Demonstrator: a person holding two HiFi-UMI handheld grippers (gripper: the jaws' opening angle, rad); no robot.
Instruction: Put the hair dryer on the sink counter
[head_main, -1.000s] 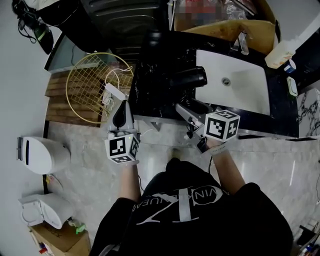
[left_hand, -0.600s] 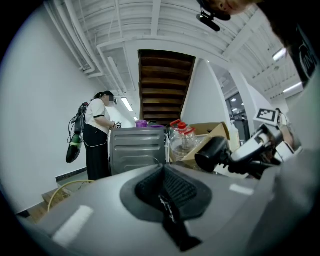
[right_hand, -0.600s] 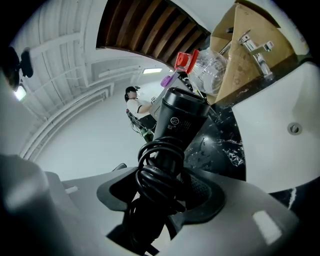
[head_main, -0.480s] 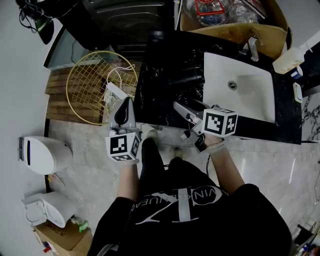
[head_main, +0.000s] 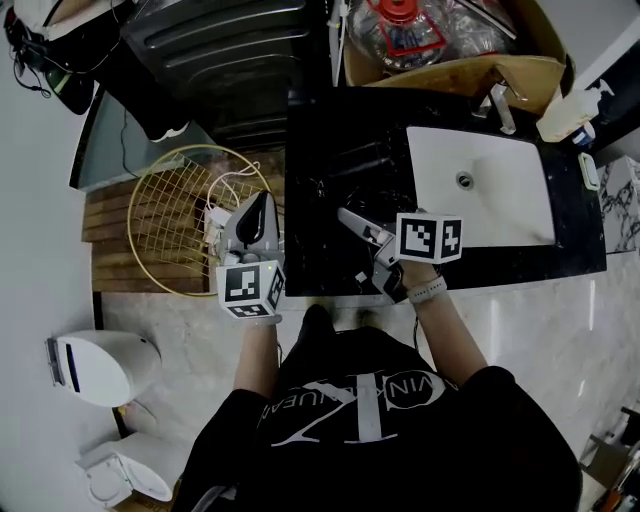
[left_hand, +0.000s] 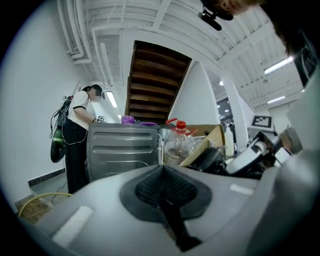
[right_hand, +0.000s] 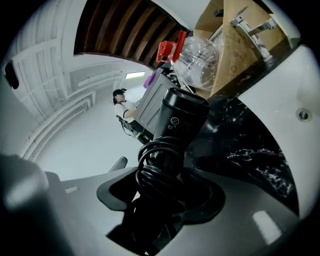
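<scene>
Hanging idle over the wire basket's (head_main: 170, 215) edge, the left gripper (head_main: 257, 208) was pressed together, empty. The right gripper (right_hand: 165, 197) pinched the hair dryer (right_hand: 181, 116) by its cord-wrapped handle above the black table (head_main: 575, 240) beside the sink (head_main: 490, 200), seemingly ready for setting down.

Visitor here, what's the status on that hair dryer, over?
Left tool shut, empty, by the wire basket. Right tool shut on hair dryer at its cord-wrapped handle, over the sink counter beside the basin. No obstruction seen.
</scene>
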